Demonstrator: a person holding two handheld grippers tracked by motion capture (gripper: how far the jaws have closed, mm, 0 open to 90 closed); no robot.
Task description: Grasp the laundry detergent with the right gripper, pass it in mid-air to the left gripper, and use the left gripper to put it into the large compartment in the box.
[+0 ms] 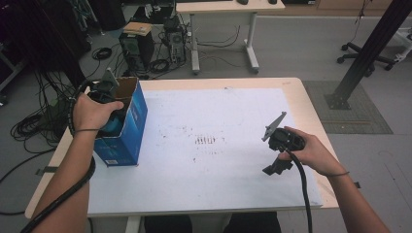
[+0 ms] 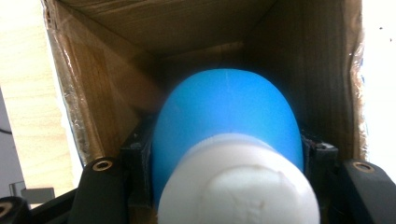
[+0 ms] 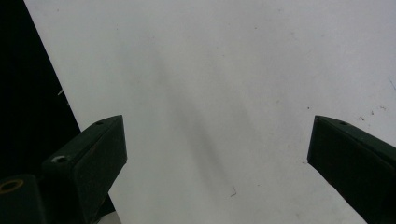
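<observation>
1. Over at the table's left edge in the high view, the left gripper (image 1: 108,104) is dipping into the open top of the blue box (image 1: 127,127), and a patch of blue is showing under the hand. That box is sitting right on the border of the white sheet (image 1: 204,145), close to the table's left rim, so there is little spare room on that side.
2. Same view, the right gripper (image 1: 278,145) is waiting low over the sheet on the right, well apart from the box. Between the two hands the sheet is lying bare, giving plenty of open room.
3. Looking along the left gripper view, the jaws are squeezing the blue bottle (image 2: 224,116) from both sides, white cap (image 2: 240,186) pointing back at the camera. It is sitting inside the cardboard walls, body-first, and the bottom of the box is looking dark beyond it. My read: the bottle is at the box and partway in, and the release is what's left. The walls are crowding both jaws, so opening room is tight.
4. Along the right gripper view, the jaws are standing wide apart with nothing between them, just white sheet below and a dark edge at the left.
</observation>
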